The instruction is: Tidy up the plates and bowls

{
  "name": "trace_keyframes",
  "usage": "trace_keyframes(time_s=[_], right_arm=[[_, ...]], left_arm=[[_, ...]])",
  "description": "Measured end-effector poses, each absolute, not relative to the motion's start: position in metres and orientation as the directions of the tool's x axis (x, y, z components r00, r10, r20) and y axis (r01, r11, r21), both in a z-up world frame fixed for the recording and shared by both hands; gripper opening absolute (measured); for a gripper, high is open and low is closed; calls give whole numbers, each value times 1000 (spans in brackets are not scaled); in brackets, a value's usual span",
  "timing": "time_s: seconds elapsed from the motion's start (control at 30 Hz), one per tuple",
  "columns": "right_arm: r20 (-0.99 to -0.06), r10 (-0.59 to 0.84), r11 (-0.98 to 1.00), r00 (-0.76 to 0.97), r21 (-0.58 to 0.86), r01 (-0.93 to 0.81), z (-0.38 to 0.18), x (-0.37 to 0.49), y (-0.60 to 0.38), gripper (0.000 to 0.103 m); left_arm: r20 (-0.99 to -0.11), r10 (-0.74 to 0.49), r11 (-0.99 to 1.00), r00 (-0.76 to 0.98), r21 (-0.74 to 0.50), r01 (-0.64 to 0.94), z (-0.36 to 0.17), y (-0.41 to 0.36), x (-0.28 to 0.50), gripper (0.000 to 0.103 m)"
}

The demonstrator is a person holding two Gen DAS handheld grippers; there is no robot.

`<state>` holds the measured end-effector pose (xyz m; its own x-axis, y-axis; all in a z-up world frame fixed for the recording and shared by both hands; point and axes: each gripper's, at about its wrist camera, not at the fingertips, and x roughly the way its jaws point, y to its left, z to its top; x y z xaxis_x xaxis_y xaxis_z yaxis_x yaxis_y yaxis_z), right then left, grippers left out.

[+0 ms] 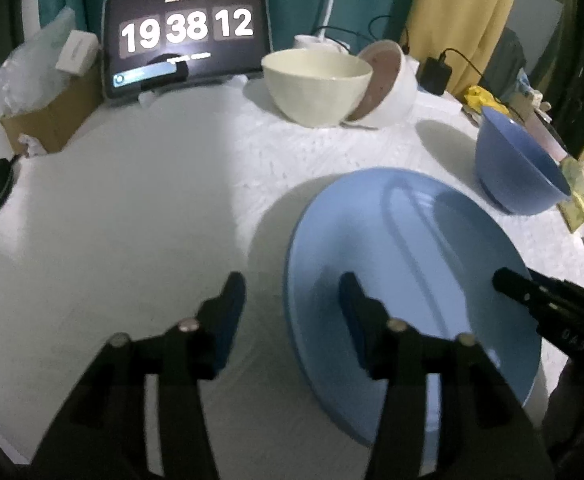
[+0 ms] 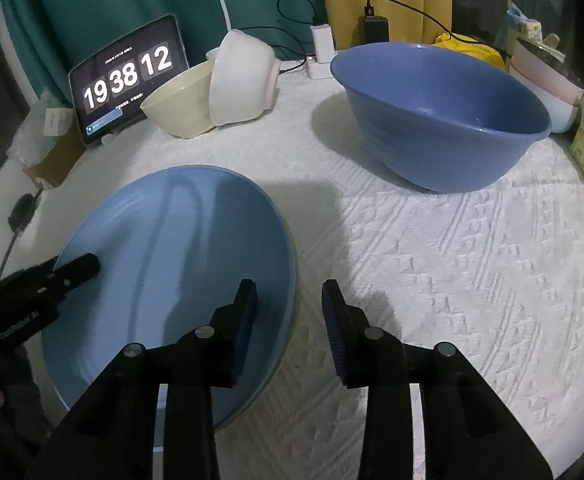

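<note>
Blue, glossy round plate (image 2: 172,280) lies flat on the white textured tablecloth (image 2: 452,280): stiff, slippery, likely breakable, best pinched at its rim. Left gripper (image 1: 292,308) and right gripper (image 2: 290,316) each straddle an edge, jaws parted, gripping nothing. Tablet clock (image 1: 186,30) reads 19 38 12.

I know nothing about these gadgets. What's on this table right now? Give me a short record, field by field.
surface: white textured cloth
plate: light blue plate, flat on the cloth, nearest the grippers
blue bowl: blue bowl, upright, apart from the plate
other bowls: cream bowl upright; white bowl tipped on its side, leaning against it
clock: tablet reading 19 38 12
left gripper: open, straddling the plate's edge, pads not pressing on it
right gripper: open, straddling the plate's opposite edge, pads not pressing on it
</note>
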<state>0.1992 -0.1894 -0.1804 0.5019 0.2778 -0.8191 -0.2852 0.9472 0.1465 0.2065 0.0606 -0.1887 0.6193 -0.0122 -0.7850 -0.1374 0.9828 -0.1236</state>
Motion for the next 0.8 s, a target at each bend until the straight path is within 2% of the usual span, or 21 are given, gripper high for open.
trace_keyframes(time_s=[0.07,0.13,0.27,0.33,0.47,0.8], right_arm=[[-819,291,944,494,161,-289,-183,200,-189,42],[-813,306,941,496,177,-290,-184,201,-189,42],[-809,317,934,495,176,-310,-184,200,-187,41],[-805,324,929,497,171,-328,-184,198,-184,34],[-807,316,932,500,164,-324,-184,199,-183,34],[-814,291,937,503,136,-321,-181,199,-182,33]], left_arm=[[-778,-58,980,625,-164,-112,-192,60,208,56],[-770,-112,972,628,-216,-92,-195,60,210,56],[-763,-105,980,638,-187,-61,-194,50,211,55],[-762,-93,984,641,-167,-55,-192,45,212,54],[-765,-92,982,637,-176,-70,-191,49,212,47],[-760,-69,986,647,-152,-73,-187,48,203,40]])
